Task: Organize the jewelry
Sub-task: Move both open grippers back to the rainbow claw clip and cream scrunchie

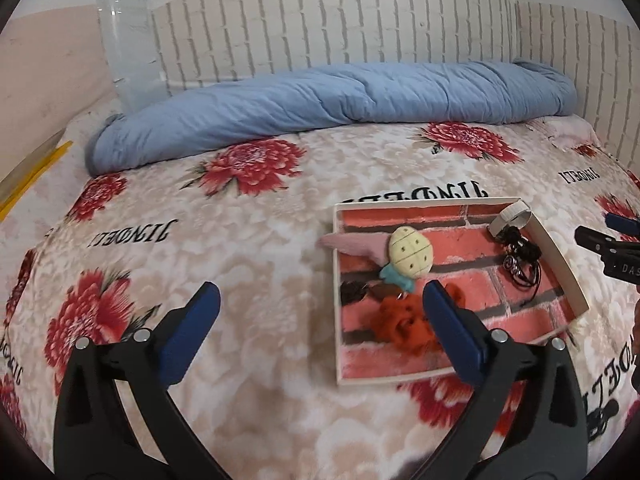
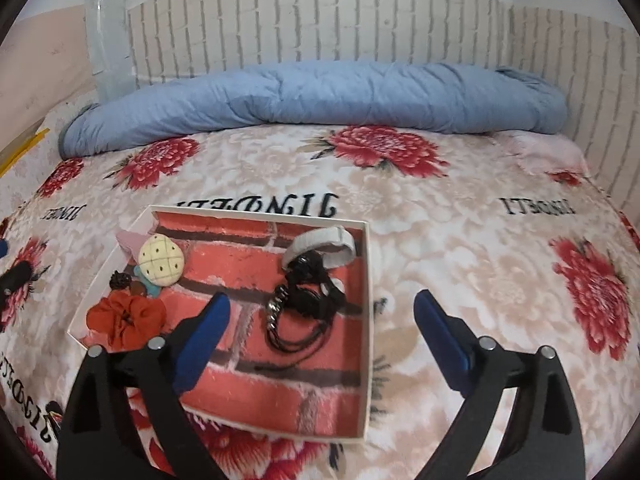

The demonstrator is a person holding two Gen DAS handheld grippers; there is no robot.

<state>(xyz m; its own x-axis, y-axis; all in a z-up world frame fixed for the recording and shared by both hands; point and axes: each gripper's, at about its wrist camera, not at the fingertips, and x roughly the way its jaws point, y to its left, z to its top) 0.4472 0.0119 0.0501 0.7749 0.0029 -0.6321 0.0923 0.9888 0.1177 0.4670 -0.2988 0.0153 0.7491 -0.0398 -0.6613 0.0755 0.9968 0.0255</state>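
A shallow white box [image 1: 558,250] [image 2: 366,280] with a red brick-print floor lies on the bed. In it lie a red scrunchie [image 1: 400,322] [image 2: 128,316], a cream round plush clip [image 1: 412,258] [image 2: 161,263], a dark small hair piece [image 1: 352,292] [image 2: 120,279], a black cord necklace with a metal pendant [image 1: 520,266] [image 2: 304,312] and a white band [image 1: 512,218] [image 2: 320,244]. My left gripper [image 1: 320,304] is open and empty at the box's left edge. My right gripper [image 2: 322,312] is open and empty above the box's right part; it also shows in the left wrist view [image 1: 608,240].
The bed has a floral blanket [image 1: 248,248] [image 2: 480,248]. A rolled blue quilt [image 1: 328,108] [image 2: 320,96] lies along the brick-pattern headboard [image 1: 320,24]. A yellow strip [image 1: 36,172] sits at the bed's left side.
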